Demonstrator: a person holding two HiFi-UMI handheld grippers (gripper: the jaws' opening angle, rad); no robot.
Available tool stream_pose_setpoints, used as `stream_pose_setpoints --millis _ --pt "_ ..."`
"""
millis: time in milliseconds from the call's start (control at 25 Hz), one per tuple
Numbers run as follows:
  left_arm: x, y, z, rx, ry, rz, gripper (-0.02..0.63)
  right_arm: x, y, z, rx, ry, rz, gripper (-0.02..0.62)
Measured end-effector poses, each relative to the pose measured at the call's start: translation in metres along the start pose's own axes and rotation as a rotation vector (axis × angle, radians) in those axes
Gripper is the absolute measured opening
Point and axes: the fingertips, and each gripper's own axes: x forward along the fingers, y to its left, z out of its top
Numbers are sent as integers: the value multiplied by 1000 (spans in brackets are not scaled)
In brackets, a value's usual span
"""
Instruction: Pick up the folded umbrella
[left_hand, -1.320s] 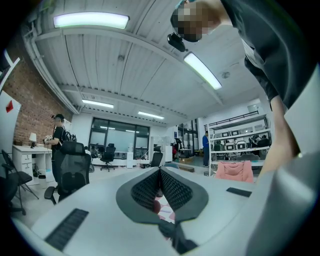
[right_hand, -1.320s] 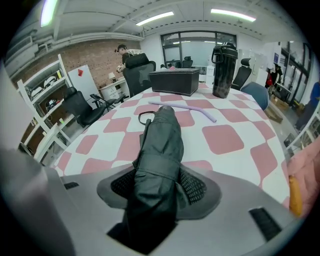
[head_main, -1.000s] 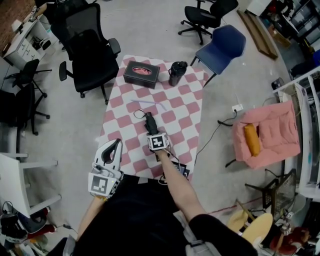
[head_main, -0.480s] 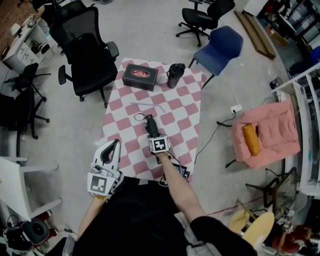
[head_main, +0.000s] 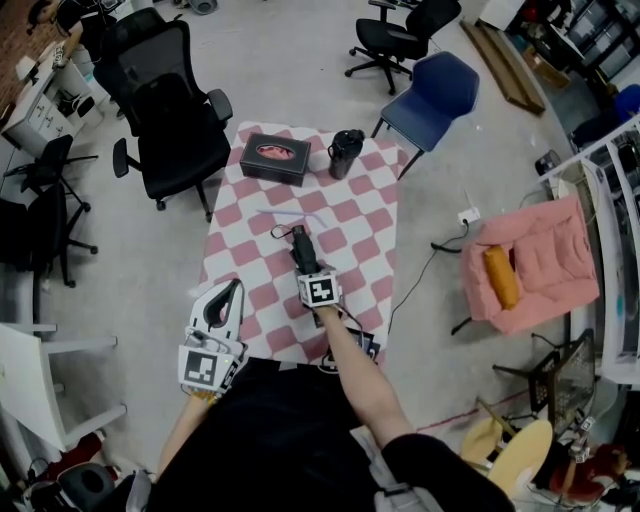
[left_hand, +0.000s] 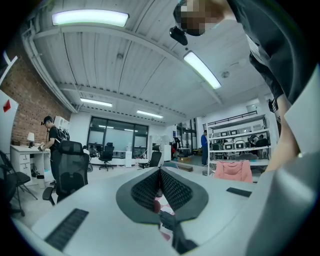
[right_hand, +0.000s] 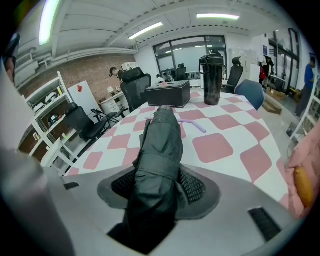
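1. The right gripper (right_hand: 159, 176) is clamped on the folded umbrella (right_hand: 162, 132). In the right gripper view its two meshed pads (right_hand: 193, 186) press the dark fabric from both sides, around the middle of the bundle
2. The umbrella runs straight out along the jaws, its far end aimed at the black box (head_main: 272, 159) on the far side of the checked table (head_main: 370, 215). I cannot tell whether that end is clear of the cloth
3. In the head view the umbrella is over the middle of the table, nearer the person than the box, with its thin wrist loop (head_main: 277, 232) sticking out on its left
4. A thin purple stick (head_main: 285, 213) lies flat on the cloth just beyond the umbrella's tip, between it and the box
5. A black bottle (head_main: 345, 153) stands upright just right of the box, near the table's far edge
6. The left gripper (left_hand: 160, 171) has its jaws pressed together with nothing between them. It is held by the table's near left corner, well apart from the umbrella
7. Around the table are a black office chair (head_main: 175, 120) at the far left, a blue chair (head_main: 437, 90) at the far right, and a pink armchair (head_main: 535, 265) with an orange cushion (head_main: 500, 277) off to the right
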Motion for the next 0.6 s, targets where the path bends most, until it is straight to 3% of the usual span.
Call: stream_pose_setpoints --millis 280,600 --pt "7 2 4 -5 -9 -7 14 -13 -6 34 -45 -89 -53 225" --pt "13 5 7 -12 -16 -10 14 -29 -2 58 -59 -135 -54 224"
